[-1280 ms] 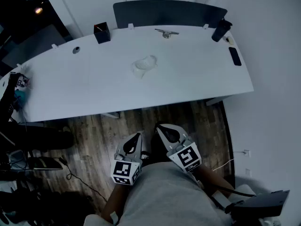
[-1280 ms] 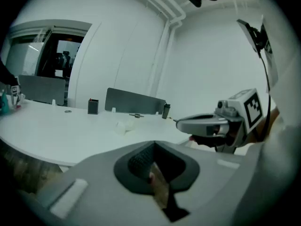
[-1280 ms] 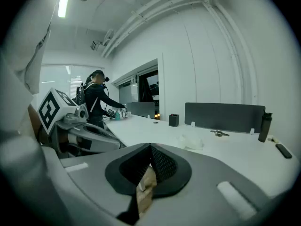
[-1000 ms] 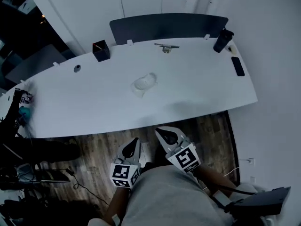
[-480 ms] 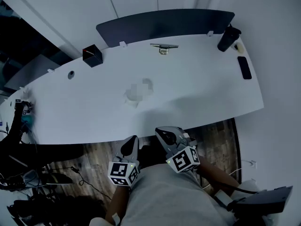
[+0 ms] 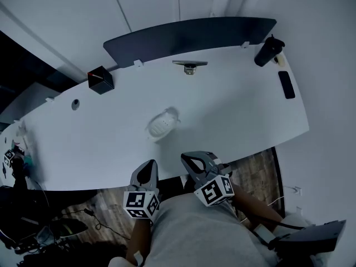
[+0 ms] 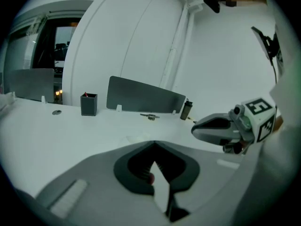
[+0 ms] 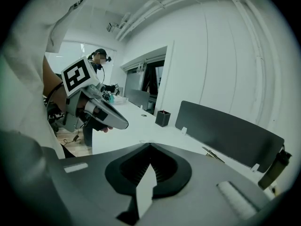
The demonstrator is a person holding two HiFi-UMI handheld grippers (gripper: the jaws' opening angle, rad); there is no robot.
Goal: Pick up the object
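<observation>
The object is a small white oval dish [image 6: 163,124] lying near the middle of the long white table [image 6: 233,110]. Both grippers hang at the table's near edge, short of the dish and apart from it. My left gripper [image 6: 148,165] is shut with nothing between its jaws, and its own view shows the closed tips [image 7: 154,144]. My right gripper [image 6: 187,158] is also shut and empty, its closed tips [image 8: 150,145] pointing over the tabletop. Each gripper shows in the other's view: the right gripper [image 7: 218,128] and the left gripper [image 8: 100,114].
A black pen cup [image 6: 100,79], a round grommet [image 6: 75,103] and a metal clip [image 6: 189,65] sit toward the back, before a dark divider panel [image 6: 189,35]. A dark bottle [image 6: 268,51] and a phone [image 6: 286,84] lie at the far right. Another person [image 8: 99,62] stands far off.
Both grippers have come forward from over the wooden floor to the table's near edge, staying shut. The dish now lies closer in front of them.
</observation>
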